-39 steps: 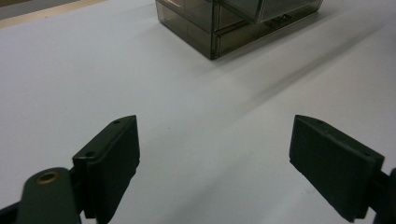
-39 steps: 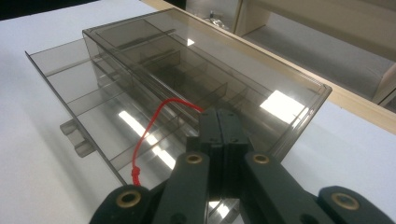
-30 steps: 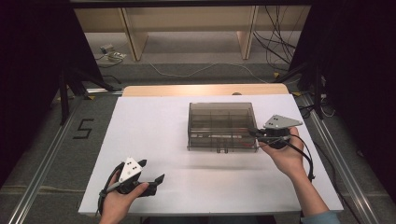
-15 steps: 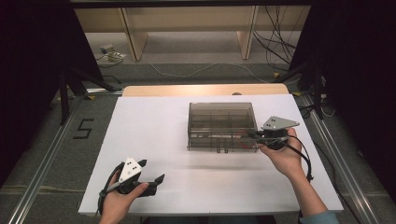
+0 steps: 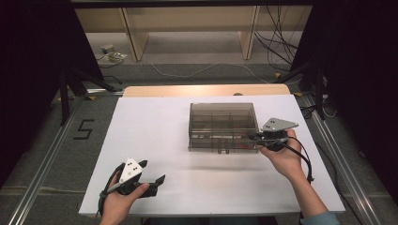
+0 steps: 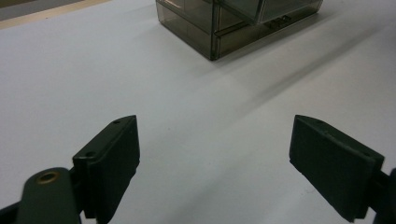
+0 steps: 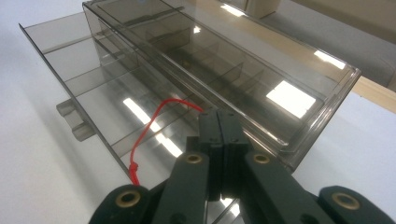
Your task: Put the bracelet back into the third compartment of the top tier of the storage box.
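One smoky organizer box (image 5: 223,126), drawer out | red cord (image 7: 154,126) inside, pinched by right gripper (image 7: 218,122) jaws | left gripper (image 6: 215,163) jaws wide

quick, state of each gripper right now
left gripper: open, nothing between its jaws.
right gripper: shut on the red string, over the organiser box.

Black fingers (image 6: 112,163), brass-coloured rivets, grey three-cornered plates.
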Motion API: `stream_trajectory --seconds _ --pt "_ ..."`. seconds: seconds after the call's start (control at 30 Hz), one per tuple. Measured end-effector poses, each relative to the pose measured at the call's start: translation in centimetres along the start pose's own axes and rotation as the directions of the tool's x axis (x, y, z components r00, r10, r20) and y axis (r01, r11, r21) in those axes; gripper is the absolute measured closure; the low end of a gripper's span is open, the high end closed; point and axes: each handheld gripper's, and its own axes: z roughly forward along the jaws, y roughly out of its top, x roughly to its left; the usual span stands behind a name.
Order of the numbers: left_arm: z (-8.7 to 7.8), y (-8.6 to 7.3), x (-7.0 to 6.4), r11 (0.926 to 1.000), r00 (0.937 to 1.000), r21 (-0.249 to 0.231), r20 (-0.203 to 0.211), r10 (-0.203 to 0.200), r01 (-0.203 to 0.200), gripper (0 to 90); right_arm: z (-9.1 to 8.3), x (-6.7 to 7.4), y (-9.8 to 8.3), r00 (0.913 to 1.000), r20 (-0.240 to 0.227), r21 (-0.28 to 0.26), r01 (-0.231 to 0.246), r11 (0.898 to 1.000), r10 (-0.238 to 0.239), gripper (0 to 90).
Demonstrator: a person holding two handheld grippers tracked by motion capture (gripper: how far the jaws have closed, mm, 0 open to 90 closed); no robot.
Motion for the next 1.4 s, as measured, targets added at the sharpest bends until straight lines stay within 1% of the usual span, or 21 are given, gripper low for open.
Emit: stream_trajectory --seconds 0.23,0.57,0.73,0.93,1.03,1.13,1.17,1.4 --pt "0.0 0.0 0.0 1.0 1.0 0.0 0.001 0.0 0.0 16.0 0.3 0.1 -0.2 1.0 -0.007 0.013 0.0 1.0 0.001 89.6" --pt "0.0 0.0 0.0 1.0 1.0 0.0 0.003 -0.001 0.001 16.0 0.6 0.1 -0.4 0.9999 0.015 0.018 0.008 1.0 -0.008 89.6" --pt "0.1 0.0 0.0 1.0 1.0 0.001 0.004 -0.001 0.001 16.0 0.8 0.0 -0.6 0.9998 0.016 0.024 0.01 1.0 -0.01 89.6" --pt "0.0 0.0 0.0 1.0 1.0 0.002 0.003 -0.001 0.001 16.0 1.1 0.3 -0.6 0.9998 0.002 0.036 0.022 0.999 -0.022 89.4" --pt "0.0 0.0 0.0 1.0 1.0 0.002 0.004 0.0 0.0 16.1 1.1 0.3 -0.7 0.9998 -0.002 0.051 0.02 0.998 -0.02 89.2" --pt "0.1 0.0 0.0 1.0 1.0 0.003 0.004 0.0 0.0 16.1 1.1 0.2 -0.8 0.9997 -0.003 0.054 0.026 0.998 -0.026 88.7" --pt "0.1 0.0 0.0 1.0 1.0 0.003 0.005 0.0 0.0 16.1 1.1 0.2 -0.8 0.9998 -0.004 0.058 0.021 0.998 -0.021 88.5" --pt "0.1 0.0 0.0 1.0 1.0 0.002 0.004 0.0 0.0 16.1 1.3 0.3 -0.8 0.9996 -0.008 0.068 0.027 0.997 -0.026 85.1"
